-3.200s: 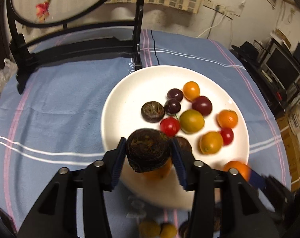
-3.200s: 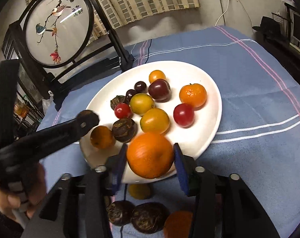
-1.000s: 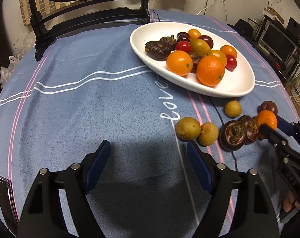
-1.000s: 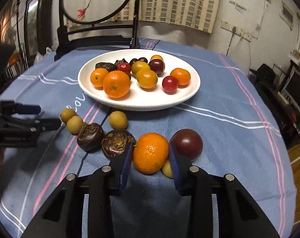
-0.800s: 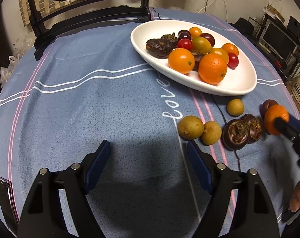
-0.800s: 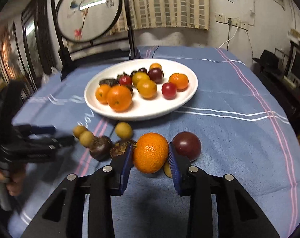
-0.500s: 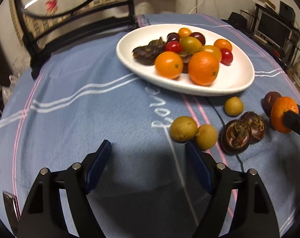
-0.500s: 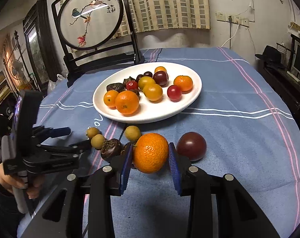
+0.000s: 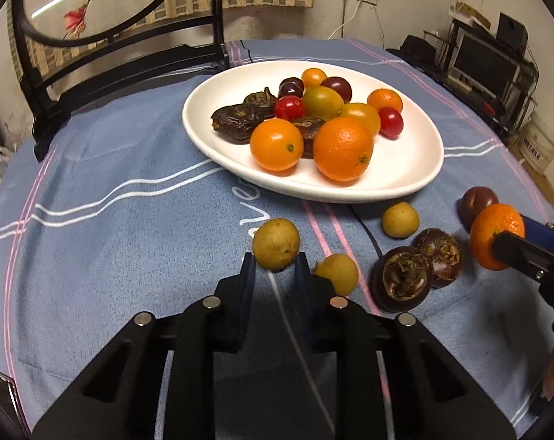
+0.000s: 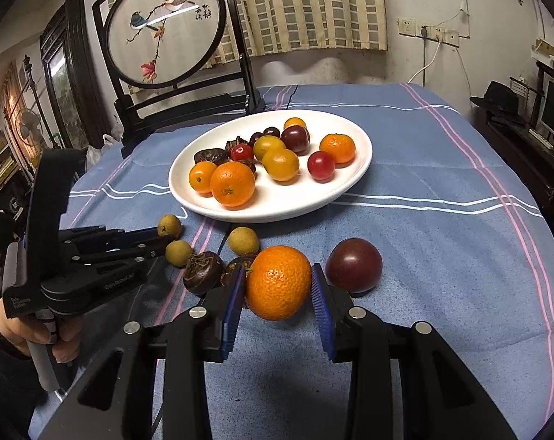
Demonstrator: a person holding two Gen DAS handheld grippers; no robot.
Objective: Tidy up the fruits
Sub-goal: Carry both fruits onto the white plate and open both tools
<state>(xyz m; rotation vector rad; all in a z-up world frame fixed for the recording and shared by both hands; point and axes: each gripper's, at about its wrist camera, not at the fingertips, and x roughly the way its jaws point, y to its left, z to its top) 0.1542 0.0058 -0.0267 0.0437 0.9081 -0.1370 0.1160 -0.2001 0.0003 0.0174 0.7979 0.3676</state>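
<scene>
A white plate (image 9: 416, 168) (image 10: 277, 205) holds several oranges, tomatoes, plums and dark fruits. My left gripper (image 9: 275, 262) is closed around a small yellow fruit (image 9: 276, 244) on the blue cloth; it also shows in the right wrist view (image 10: 169, 225). A second yellow fruit (image 9: 337, 273) lies just right of it. My right gripper (image 10: 279, 289) is shut on an orange (image 10: 278, 288) (image 9: 495, 236), held low over the cloth. A dark plum (image 10: 354, 265), two brown mangosteens (image 9: 401, 278) (image 9: 438, 251) and a third yellow fruit (image 9: 400, 219) lie in front of the plate.
A black-framed round embroidered screen (image 10: 165, 25) stands at the table's far left behind the plate. The blue striped tablecloth (image 10: 442, 168) covers the table. A desk with monitors (image 9: 486, 62) stands past the right edge.
My left gripper has moved forward and closed its wide-open jaws onto the small yellow fruit. My right gripper has lifted the orange slightly and holds it.
</scene>
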